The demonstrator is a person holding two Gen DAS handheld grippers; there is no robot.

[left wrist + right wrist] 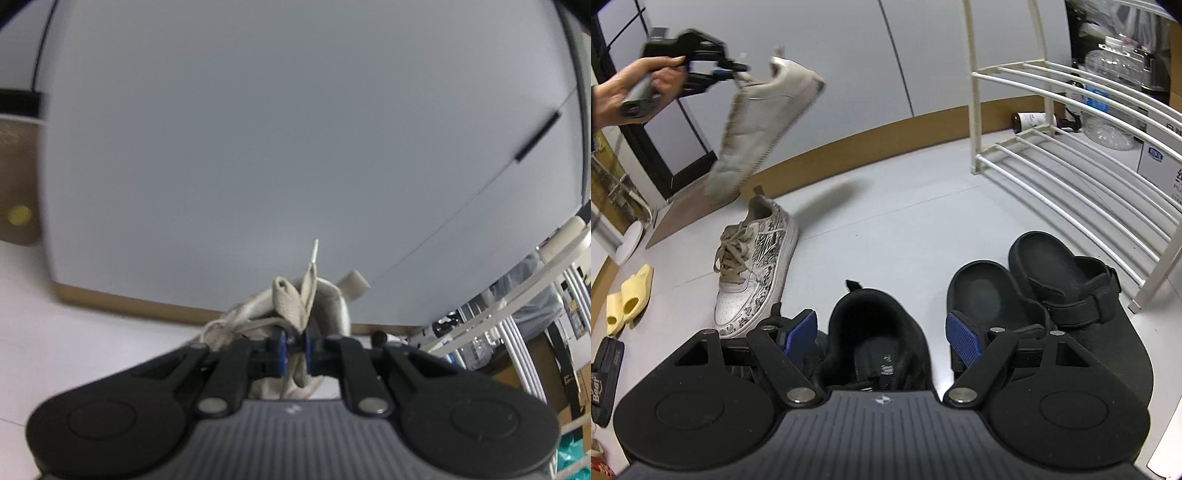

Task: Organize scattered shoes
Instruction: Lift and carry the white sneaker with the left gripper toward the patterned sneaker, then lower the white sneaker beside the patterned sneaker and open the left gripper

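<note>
Our left gripper (740, 72) is clamped on a white sneaker (764, 125), which hangs in the air, toe down, above the floor (886, 221). Our right gripper (881, 332) is spread wide over a black shoe (875, 332). Its patterned mate (753, 269) lies on the floor beside black sandals (1052, 280) and yellow slides (626, 299). The white rack (1071, 122) shelves hold no shoes that we can see.

"Bear", perhaps, on a dark slipper (605, 380), other labels too blurred to read
</note>
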